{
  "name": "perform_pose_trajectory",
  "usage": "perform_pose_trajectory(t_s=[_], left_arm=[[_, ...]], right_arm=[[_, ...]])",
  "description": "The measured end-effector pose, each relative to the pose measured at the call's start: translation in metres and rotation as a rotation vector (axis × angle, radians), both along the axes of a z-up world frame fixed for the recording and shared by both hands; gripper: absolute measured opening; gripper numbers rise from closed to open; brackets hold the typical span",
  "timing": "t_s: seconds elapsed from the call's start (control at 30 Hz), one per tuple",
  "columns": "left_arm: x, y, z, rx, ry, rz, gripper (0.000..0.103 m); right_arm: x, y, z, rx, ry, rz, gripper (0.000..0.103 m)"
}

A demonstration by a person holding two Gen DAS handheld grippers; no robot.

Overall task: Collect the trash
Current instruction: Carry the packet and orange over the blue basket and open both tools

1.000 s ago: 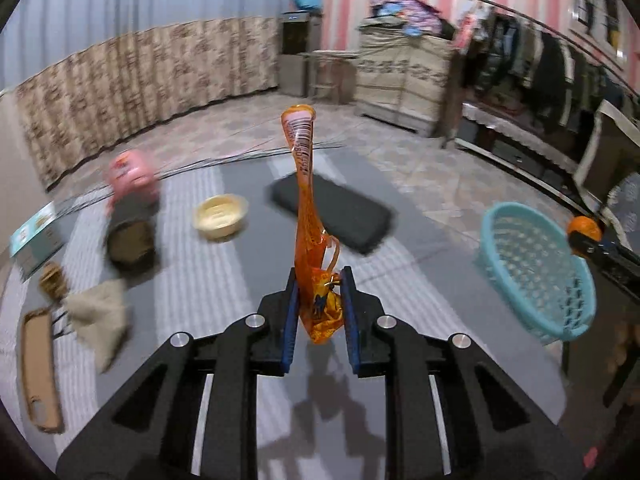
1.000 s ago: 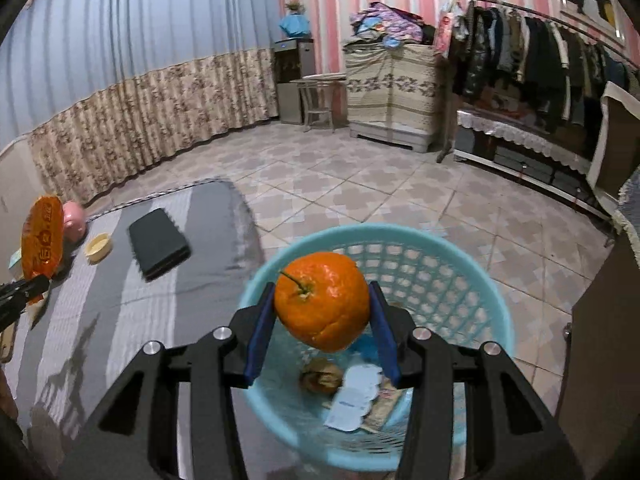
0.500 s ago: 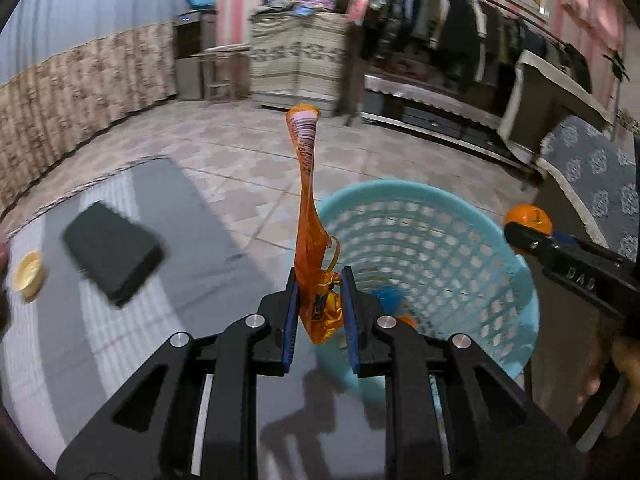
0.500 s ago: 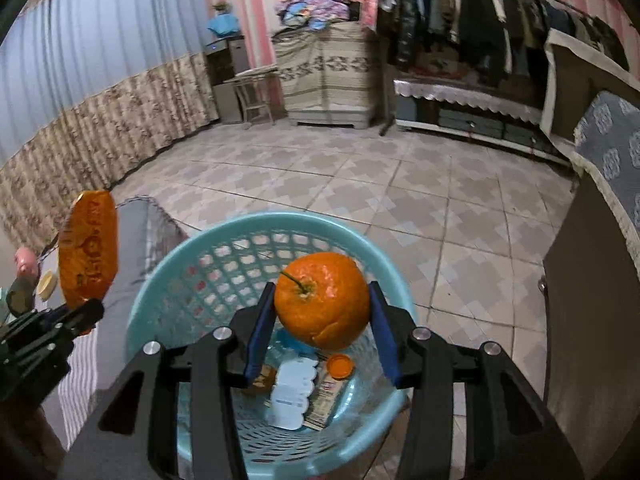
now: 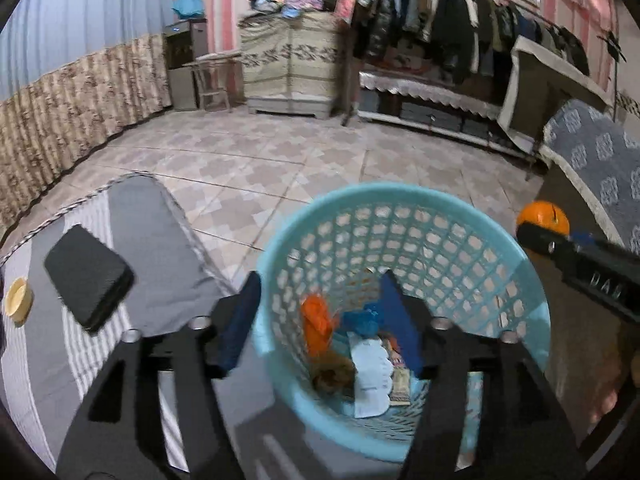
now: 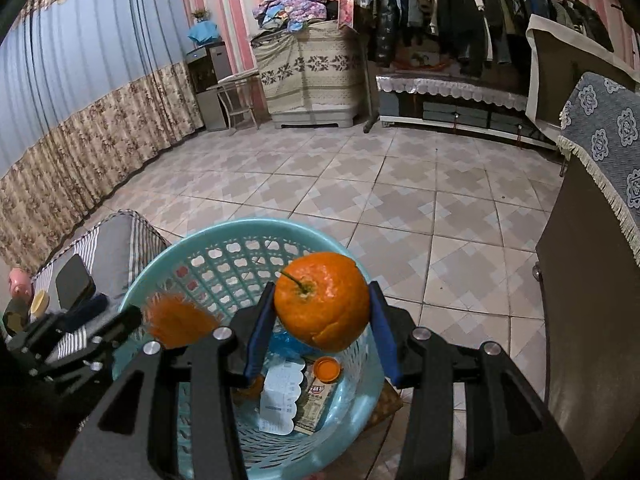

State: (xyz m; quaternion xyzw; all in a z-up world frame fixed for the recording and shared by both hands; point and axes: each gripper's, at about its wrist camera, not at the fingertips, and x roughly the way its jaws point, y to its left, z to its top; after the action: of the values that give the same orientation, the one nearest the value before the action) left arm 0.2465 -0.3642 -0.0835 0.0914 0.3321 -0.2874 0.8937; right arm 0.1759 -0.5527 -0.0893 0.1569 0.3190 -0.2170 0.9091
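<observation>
The left gripper (image 5: 320, 312) hangs over the near-left rim of the basket (image 5: 452, 204), its jaws spread wide with nothing between them. Below them an orange wrapper (image 5: 318, 322) shows blurred inside the basket, apart from both blue pads; whether it rests on the litter cannot be told. In the right wrist view the same wrapper (image 6: 178, 320) is a smeared orange patch just right of the left gripper's tip, inside the basket (image 6: 248, 228). The right gripper (image 6: 322, 320) is above the basket's right side, its jaws closed on an orange (image 6: 322, 300), stem toward the camera, both blue pads pressed to its sides. At the basket's bottom lie a white paper (image 6: 280, 400), an orange cap (image 6: 327, 369), a printed packet (image 6: 316, 398) and a blue bag (image 6: 288, 344). Left of the basket a grey striped mat (image 5: 160, 256) carries a black case (image 5: 88, 278) and a yellow dish (image 5: 18, 300). The basket stands on a tiled floor (image 6: 400, 192).
</observation>
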Motion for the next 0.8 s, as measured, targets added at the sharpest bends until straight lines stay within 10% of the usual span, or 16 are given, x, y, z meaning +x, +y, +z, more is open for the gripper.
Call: perform_pose_trajectory(t_s=[0.3, 0.67, 0.8], left_arm=[[0.003, 0.053, 0.029, -0.008, -0.096, 0.152, 0.096], [-0.002, 0.114, 0.028, -0.002, -0.096, 0.269, 0.097], [-0.006, 0.127, 0.027, 0.001, -0.102, 0.294, 0.097]], right_arm=[[0.017, 0.028, -0.004, -0.056, 0.041, 0.052, 0.045], [0.033, 0.048, -0.011, -0.063, 0.047, 0.100, 0.046], [0.030, 0.049, -0.008, -0.079, 0.026, 0.080, 0.067]])
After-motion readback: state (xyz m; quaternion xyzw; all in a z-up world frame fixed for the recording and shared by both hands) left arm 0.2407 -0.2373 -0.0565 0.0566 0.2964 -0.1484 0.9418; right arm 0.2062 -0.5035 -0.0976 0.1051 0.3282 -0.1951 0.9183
